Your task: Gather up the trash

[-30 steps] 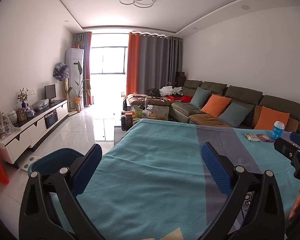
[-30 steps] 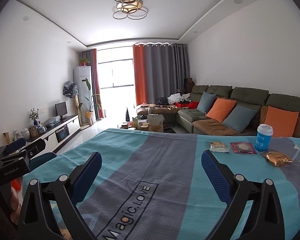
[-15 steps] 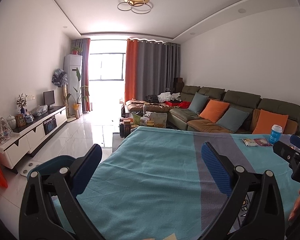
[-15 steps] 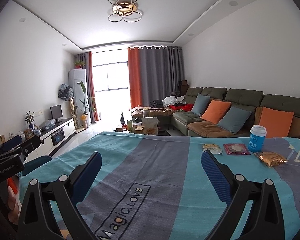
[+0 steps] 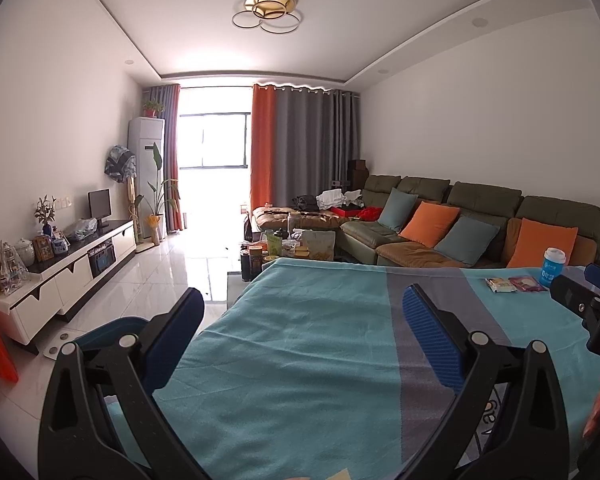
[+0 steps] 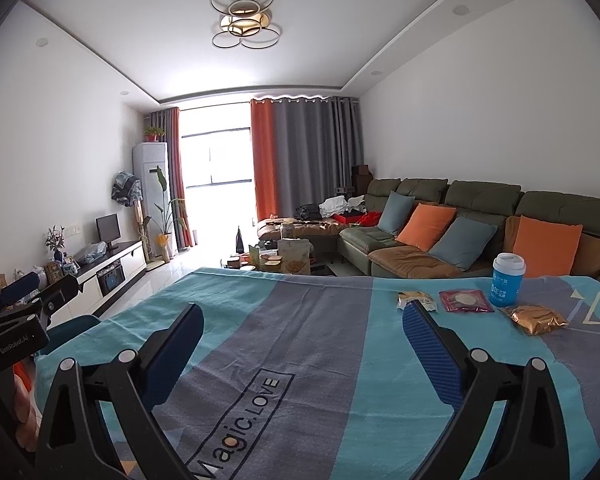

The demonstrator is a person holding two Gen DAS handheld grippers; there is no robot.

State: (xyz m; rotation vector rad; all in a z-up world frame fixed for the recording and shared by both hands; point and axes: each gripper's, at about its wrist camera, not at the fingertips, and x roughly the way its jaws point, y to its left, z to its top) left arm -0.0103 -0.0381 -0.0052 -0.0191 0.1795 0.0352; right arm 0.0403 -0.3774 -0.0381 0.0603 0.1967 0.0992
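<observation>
On the table's teal and grey cloth lie a pale snack wrapper, a dark red wrapper and a crumpled gold wrapper, beside a blue cup with a white lid. My right gripper is open and empty, near the cloth's middle, short of the wrappers. My left gripper is open and empty over the table's left part. The cup and two wrappers show far right in the left wrist view.
A teal chair stands at the table's left edge. Beyond are a cluttered coffee table, a green sofa with cushions, a white TV cabinet and a shiny tiled floor.
Both cameras have tilted up a little, so the table and room sit lower in view. In the right wrist view the wrappers and cup have shifted left. Both grippers stay open.
</observation>
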